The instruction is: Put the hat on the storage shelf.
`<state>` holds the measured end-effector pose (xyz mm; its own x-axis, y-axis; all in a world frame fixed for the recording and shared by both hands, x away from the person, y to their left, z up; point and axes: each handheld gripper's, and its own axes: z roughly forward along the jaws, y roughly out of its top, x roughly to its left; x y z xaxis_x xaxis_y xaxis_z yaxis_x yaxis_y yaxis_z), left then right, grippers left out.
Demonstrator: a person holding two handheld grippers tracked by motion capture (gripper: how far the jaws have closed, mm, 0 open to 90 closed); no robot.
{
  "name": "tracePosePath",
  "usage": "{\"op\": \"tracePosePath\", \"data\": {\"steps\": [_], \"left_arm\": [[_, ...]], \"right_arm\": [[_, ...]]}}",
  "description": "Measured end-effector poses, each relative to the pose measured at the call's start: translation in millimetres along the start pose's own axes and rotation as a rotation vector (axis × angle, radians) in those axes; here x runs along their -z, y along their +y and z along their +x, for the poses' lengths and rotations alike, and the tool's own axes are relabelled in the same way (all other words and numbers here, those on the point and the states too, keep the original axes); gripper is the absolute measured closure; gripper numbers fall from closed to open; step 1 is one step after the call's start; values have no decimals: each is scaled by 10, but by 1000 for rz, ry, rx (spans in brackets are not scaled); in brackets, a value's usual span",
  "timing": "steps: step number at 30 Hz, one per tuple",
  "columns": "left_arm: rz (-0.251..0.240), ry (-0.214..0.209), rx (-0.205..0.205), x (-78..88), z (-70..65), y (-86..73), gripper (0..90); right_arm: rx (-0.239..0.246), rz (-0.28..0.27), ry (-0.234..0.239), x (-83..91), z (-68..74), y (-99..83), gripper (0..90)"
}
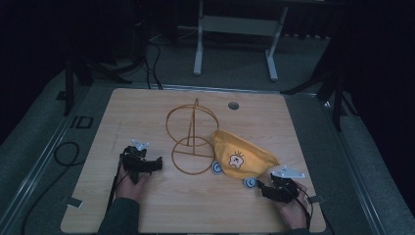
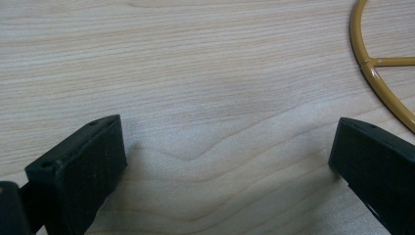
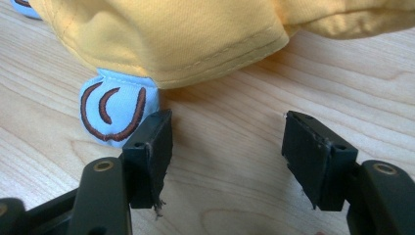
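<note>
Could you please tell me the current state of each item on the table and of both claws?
Yellow hat: lying flat on the table, off the stand, unheld.
Wire hat stand: upright, bare, nothing hung on it.
Left claw: open, empty, beside the stand's base ring.
Right claw: open, empty, just short of the hat's hem.

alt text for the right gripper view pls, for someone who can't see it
The right gripper rests open on a wooden table, its two black jaws spread apart with bare wood between them, just short of a yellow cloth hat. A small light-blue ear stitched with brown curves sticks out from under the hat's hem, beside the left jaw.
</note>
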<state>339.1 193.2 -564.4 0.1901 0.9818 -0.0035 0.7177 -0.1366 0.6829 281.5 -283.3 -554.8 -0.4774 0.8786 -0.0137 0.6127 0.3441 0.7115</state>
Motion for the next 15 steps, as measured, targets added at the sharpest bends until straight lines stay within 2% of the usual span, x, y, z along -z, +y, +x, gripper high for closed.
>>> {"op": "tracePosePath", "data": {"steps": [5, 7, 8, 9, 13, 14, 15], "left_arm": [[0, 0, 0, 0, 0, 0, 4], [0, 0, 0, 0, 0, 0, 4], [0, 0, 0, 0, 0, 0, 4], [0, 0, 0, 0, 0, 0, 4], [0, 0, 0, 0, 0, 0, 4], [0, 0, 0, 0, 0, 0, 4], [0, 0, 0, 0, 0, 0, 4]], "right_arm": [[6, 7, 2, 8, 9, 5, 371], [23, 7, -12, 18, 27, 9, 393], [47, 11, -24, 32, 58, 10, 402], [47, 11, -24, 32, 58, 10, 402], [55, 12, -5, 56, 80, 9, 401], [41, -3, 17, 88, 76, 12, 401], [41, -3, 17, 88, 76, 12, 401]]}}
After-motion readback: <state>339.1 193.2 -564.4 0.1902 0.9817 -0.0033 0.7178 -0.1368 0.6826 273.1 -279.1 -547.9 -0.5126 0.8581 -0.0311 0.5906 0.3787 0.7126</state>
